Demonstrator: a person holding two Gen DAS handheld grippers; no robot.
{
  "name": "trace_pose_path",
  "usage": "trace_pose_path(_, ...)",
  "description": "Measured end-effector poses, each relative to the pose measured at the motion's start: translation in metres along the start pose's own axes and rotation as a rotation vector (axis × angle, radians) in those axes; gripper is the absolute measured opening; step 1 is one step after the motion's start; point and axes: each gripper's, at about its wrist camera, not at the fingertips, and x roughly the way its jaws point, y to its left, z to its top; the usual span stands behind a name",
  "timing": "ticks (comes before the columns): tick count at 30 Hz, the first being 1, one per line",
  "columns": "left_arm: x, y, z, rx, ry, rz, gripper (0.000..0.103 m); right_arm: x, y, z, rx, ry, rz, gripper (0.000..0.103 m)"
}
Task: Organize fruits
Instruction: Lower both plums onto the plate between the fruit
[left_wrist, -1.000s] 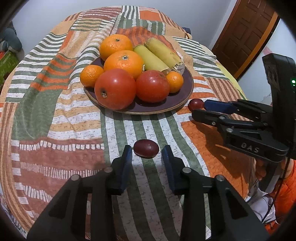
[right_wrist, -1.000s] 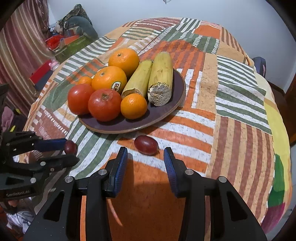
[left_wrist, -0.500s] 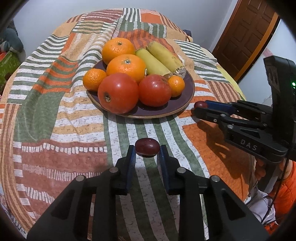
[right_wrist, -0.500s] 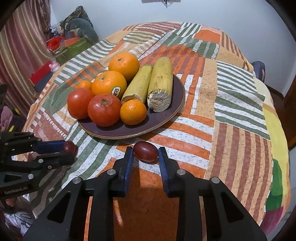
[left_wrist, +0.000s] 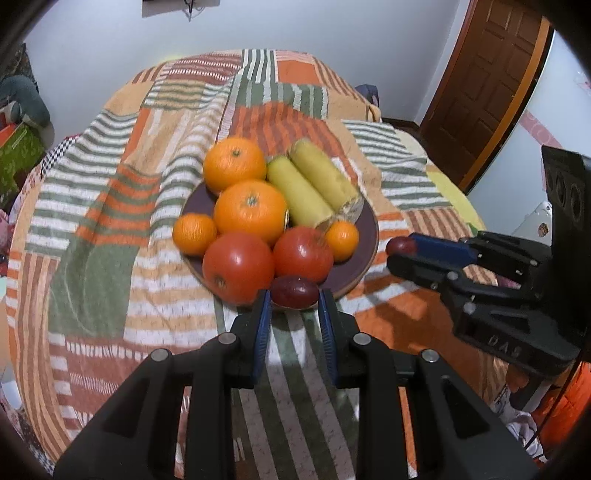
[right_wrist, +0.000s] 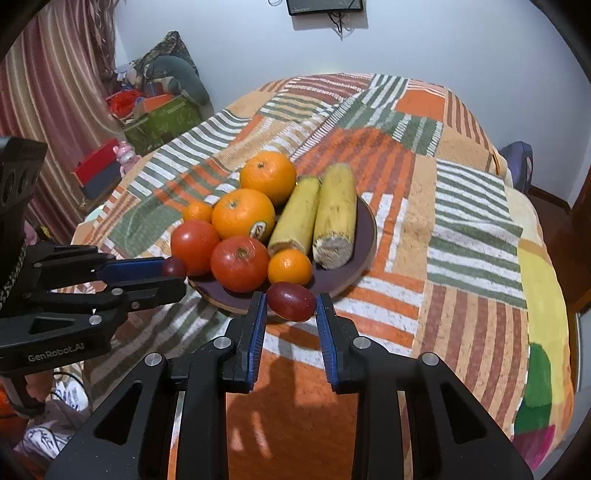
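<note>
The left gripper (left_wrist: 293, 314) is clamping one grape (left_wrist: 294, 291); the right gripper (right_wrist: 290, 314) is clamping another grape (right_wrist: 291, 301). A plate (right_wrist: 364, 236) of oranges, tomatoes and bananas is sitting just beyond; "GenRobot.AI" is showing on the left gripper.

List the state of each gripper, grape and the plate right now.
Left gripper: shut on a dark red grape, lifted off the cloth.
Right gripper: shut on a second dark red grape, lifted too.
Round dark purple plate: loaded with oranges, tomatoes and two yellow cobs; no grapes on it.
</note>
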Motion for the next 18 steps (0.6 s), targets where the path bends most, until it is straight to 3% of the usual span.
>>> trace_pose_path(10, 0.002, -0.002, 0.029, 0.012, -0.042, -0.010, 0.026, 0.008, -0.005, 0.012, 0.010, -0.019, -0.005, 0.025)
trace_pose_path(18, 0.026, -0.010, 0.048, 0.037, -0.020, -0.012, 0.026, 0.023, -0.019, 0.015, 0.044, -0.003, -0.004, 0.025)
